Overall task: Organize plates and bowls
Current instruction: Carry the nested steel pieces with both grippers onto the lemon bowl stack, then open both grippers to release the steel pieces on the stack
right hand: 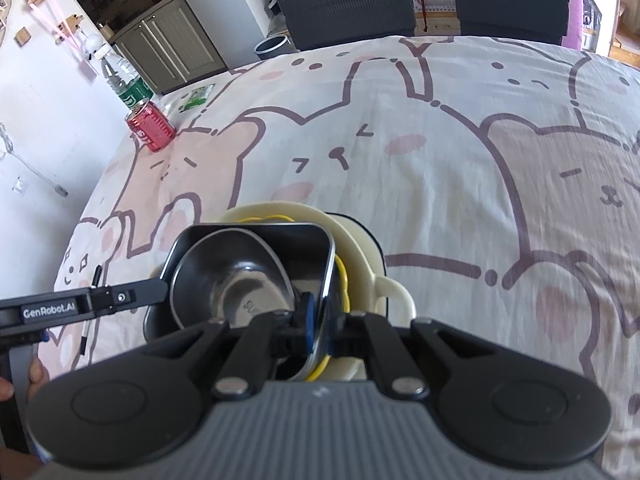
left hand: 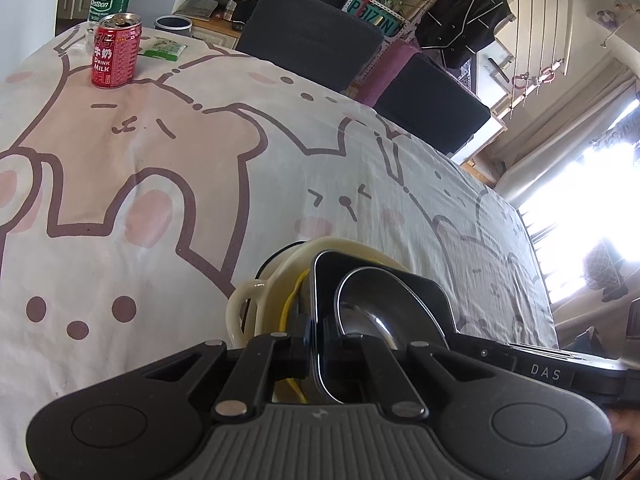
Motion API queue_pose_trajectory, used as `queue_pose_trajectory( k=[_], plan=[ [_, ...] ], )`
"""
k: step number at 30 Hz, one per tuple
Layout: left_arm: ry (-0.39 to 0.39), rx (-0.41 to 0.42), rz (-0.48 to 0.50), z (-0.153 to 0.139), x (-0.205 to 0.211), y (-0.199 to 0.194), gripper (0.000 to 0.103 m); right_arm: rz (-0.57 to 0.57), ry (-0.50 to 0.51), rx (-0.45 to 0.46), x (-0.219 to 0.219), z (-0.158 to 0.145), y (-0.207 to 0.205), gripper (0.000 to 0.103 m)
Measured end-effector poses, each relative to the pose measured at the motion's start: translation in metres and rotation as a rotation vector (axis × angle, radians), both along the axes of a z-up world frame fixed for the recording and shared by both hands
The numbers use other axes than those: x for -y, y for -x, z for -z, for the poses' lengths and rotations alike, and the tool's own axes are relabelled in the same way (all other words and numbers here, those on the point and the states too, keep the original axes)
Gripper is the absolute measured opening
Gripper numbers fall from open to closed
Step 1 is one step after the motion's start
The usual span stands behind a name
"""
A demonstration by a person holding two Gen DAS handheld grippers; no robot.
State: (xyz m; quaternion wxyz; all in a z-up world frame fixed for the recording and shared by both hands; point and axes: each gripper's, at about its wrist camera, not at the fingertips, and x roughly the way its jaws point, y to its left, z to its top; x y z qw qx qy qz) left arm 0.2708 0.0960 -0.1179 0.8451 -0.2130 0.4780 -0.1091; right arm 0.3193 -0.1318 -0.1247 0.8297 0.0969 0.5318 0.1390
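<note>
Both the left tool (left hand: 316, 348) and the right tool (right hand: 320, 340) clench opposite rims of the dark square metal dish (right hand: 256, 236) holding a round steel bowl (right hand: 232, 276), nested in a cream handled bowl (right hand: 360, 248) just beyond them on the bear-print clothed desk (right hand: 440, 184), with a red milk can (left hand: 116, 52) far off.

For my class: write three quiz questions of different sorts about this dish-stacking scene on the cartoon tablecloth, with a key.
1. True or false: the left claw is shut on the rim of the black square dish.
2. Multiple choice: what sits inside the black square dish? A) a red can B) a steel bowl C) a water bottle
3. Fill in: the cream dish under the stack has a looped ____ at its side.

Key: 1 true. 2 B, the steel bowl; the red can and water bottle stand at the table's far corner. 3 handle. The right claw grips the dish's opposite rim.
</note>
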Motion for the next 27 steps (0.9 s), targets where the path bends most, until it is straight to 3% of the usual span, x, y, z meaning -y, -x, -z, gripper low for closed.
queue_pose_trajectory(
  k=[18, 20, 25, 27],
  plan=[
    [-0.019, -0.026, 0.019, 0.0033, 0.0019, 0.0002, 0.009, -0.015, 0.018, -0.016, -0.0026, 0.0024, 0.0004, 0.010],
    [-0.026, -0.029, 0.016, 0.0031, 0.0008, 0.0010, 0.018, -0.020, 0.038, -0.012, -0.0040, 0.0020, 0.0010, 0.013],
    [-0.038, -0.025, 0.011, -0.0004, -0.0016, 0.0040, 0.023, -0.018, 0.053, 0.001, -0.0019, -0.0022, 0.0032, 0.018],
    [-0.046, -0.023, 0.008, -0.0028, -0.0024, 0.0060, 0.031, -0.010, 0.050, 0.018, 0.0014, -0.0072, 0.0054, 0.023]
  ],
)
